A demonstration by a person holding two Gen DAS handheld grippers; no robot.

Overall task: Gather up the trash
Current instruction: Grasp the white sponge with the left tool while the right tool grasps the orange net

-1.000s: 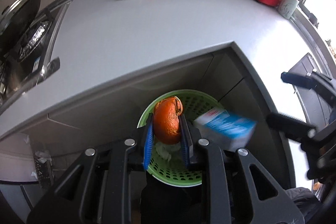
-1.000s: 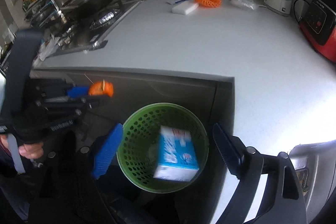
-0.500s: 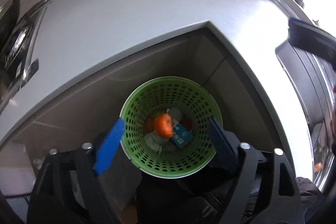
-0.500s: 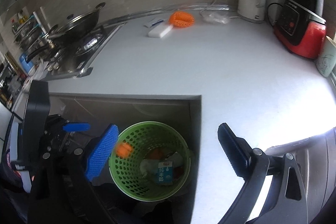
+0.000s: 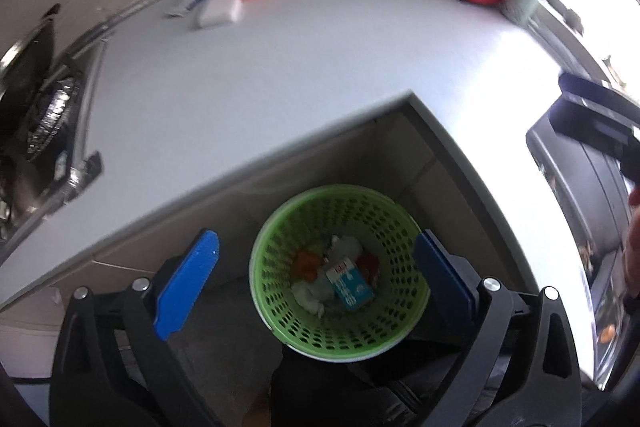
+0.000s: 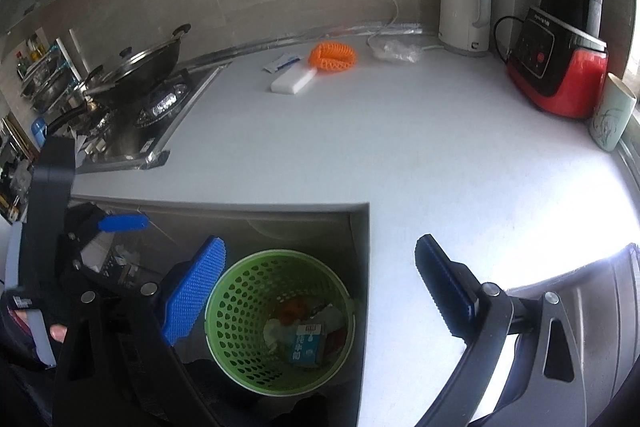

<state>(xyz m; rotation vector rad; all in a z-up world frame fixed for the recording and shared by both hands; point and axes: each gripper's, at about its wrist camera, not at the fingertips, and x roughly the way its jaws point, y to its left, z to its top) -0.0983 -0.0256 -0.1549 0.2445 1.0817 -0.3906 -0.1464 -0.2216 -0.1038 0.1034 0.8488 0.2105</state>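
- Green basket (image 5: 340, 339) (image 6: 240, 359): upright on the floor in the counter (image 5: 280, 75) (image 6: 360, 147) recess, mouth up.
- Blue carton (image 5: 348, 283) (image 6: 306, 345): lying tilted at the basket bottom, beside orange peel (image 5: 306, 263) (image 6: 294, 307) and white scraps.
- Left claw (image 5: 316, 291): spread wide, empty, above the basket.
- Right claw (image 6: 320, 291): spread wide, empty.
- Red item under the carton: unidentifiable.

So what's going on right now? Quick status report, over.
Left gripper open, empty. Right gripper open, empty. Orange peel and blue carton lying in green basket below the counter. Nothing blocking the basket.
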